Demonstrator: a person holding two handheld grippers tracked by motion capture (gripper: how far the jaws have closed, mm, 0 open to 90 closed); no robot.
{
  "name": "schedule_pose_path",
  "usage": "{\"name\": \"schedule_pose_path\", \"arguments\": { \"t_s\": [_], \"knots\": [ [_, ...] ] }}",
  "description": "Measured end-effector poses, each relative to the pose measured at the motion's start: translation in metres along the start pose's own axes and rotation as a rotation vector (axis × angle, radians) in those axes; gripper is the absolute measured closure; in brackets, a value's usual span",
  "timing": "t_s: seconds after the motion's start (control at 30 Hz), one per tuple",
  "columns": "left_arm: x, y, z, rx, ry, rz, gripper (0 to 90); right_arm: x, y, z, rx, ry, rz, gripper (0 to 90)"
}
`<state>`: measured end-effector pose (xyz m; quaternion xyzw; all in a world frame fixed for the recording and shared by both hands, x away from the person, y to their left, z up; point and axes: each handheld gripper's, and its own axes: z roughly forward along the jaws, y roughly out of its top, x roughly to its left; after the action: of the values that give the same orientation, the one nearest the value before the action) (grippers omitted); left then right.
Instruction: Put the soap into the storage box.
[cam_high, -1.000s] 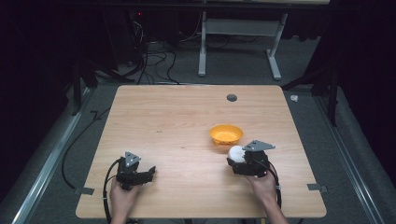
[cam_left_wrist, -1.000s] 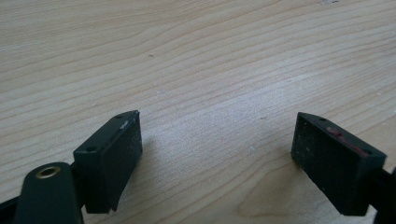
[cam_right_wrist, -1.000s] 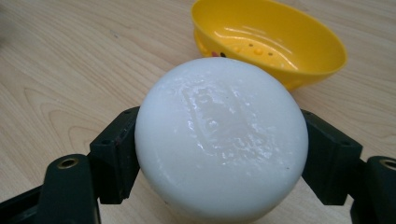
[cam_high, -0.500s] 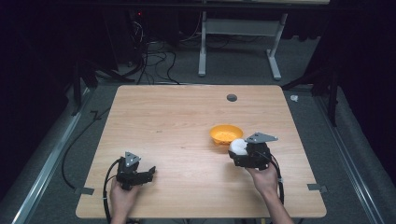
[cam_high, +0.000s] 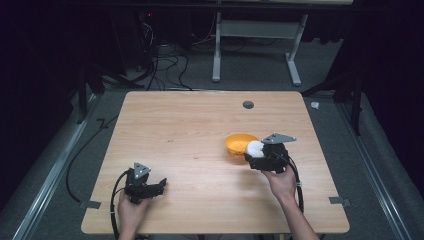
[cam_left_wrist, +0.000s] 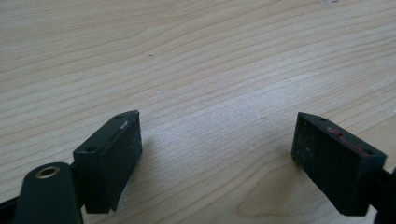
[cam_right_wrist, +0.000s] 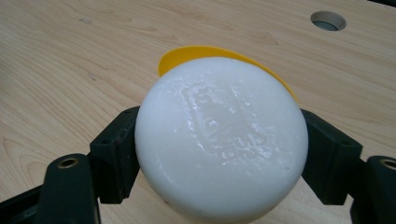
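Two grippers on my wooden tabletop (cam_high: 190, 130); right gripper (cam_high: 256, 155) clamped on a white round puck-like object (cam_right_wrist: 219, 140) (faint embossed mark on its top face), jaws pressed against both its sides, held at the near edge of a yellow bowl (cam_high: 238, 144) right of centre; left gripper (cam_left_wrist: 219, 163) spread wide with nothing between its jaws, low over bare wood near the front left corner; round hole (cam_high: 248, 105) in the tabletop towards the far edge.
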<state>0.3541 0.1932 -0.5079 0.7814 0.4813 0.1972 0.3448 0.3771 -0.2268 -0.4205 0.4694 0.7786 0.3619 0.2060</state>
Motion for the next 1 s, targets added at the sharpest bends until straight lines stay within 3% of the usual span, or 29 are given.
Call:
{"name": "schedule_pose_path", "arguments": {
  "t_s": [0.27,0.53,1.0],
  "knots": [
    [0.000,0.000,0.000,0.000,0.000,0.000,16.8,0.001,0.017,0.011,0.021,-0.004,-0.032,25.1],
    [0.000,0.000,0.000,0.000,0.001,0.000,16.7,0.001,0.028,0.019,0.038,0.008,-0.029,25.1],
    [0.000,0.000,0.000,0.000,0.001,0.000,16.7,-0.002,0.034,0.031,0.061,0.010,-0.022,25.1]
  ]
}}
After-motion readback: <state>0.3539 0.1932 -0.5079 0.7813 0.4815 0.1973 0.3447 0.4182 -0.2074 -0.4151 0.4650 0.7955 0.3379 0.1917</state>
